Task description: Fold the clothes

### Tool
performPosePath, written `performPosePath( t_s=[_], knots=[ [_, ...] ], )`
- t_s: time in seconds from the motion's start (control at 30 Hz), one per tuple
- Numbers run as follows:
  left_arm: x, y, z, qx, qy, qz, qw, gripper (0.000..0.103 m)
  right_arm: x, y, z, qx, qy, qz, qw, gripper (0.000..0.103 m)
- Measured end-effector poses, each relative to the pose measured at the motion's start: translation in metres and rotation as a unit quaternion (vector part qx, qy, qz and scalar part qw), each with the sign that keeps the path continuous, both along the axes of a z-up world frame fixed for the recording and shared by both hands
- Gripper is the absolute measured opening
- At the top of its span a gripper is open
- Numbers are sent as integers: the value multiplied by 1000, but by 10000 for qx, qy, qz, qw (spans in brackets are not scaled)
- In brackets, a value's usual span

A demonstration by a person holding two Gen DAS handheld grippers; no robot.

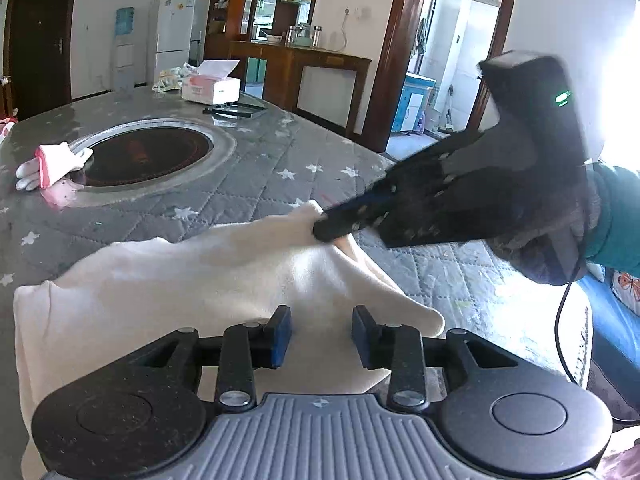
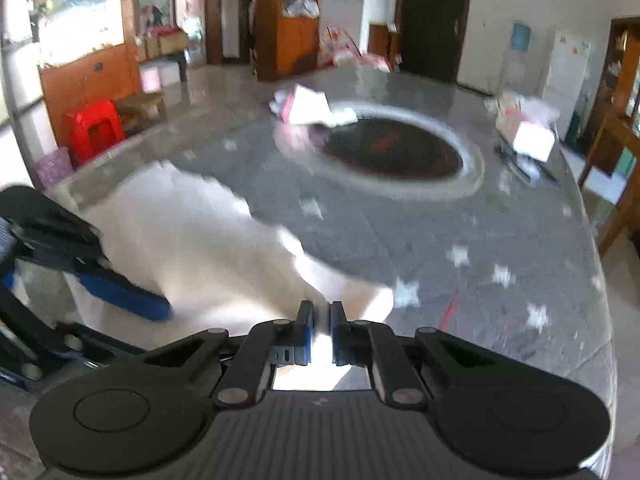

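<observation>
Black tool (image 1: 322,330), blue pads (apparently teal sleeve (image 1: 616,220)).

We look along our right gripper (image 2: 320,334), its blue-padded jaws drawn close together on a fold of the cream garment (image 2: 192,236). The cloth spreads left and away over the grey star-patterned quilted cover (image 2: 480,248) of the round table. At near left our left gripper (image 2: 124,294) reaches in over the garment. Farther off, a dark round inset (image 2: 392,152) sits at the table's centre, with a white-and-pink cloth (image 2: 308,110) on its far left rim. A red plastic stool (image 2: 94,128) stands on the floor, far left.
</observation>
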State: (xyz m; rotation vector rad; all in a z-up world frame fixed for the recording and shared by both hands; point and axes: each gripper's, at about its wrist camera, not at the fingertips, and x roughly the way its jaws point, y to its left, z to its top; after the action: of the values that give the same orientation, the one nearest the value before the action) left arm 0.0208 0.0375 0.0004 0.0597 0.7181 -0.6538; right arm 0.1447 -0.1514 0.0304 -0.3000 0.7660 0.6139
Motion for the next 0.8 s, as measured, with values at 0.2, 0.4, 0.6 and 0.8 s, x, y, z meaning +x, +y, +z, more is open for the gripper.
performPosePath(
  t_s=[0.2, 0.4, 0.6, 0.8],
  knots=[
    [-2, 5, 3, -107, 56, 2, 9999, 40, 2, 0, 10, 198, -36, 62, 9998, 15],
    [4, 26, 11, -322, 118, 304, 9989, 41, 7, 16, 22, 558, -17, 353, 9978, 15],
    [27, 68, 12, -340, 263, 1058, 9935, 41, 25, 34, 1, 433, 197, 340, 9983, 15],
    [58, 100, 9, -373, 350, 1639, 9852, 41, 24, 30, 1, 448, 204, 266, 9984, 16]
  ],
)
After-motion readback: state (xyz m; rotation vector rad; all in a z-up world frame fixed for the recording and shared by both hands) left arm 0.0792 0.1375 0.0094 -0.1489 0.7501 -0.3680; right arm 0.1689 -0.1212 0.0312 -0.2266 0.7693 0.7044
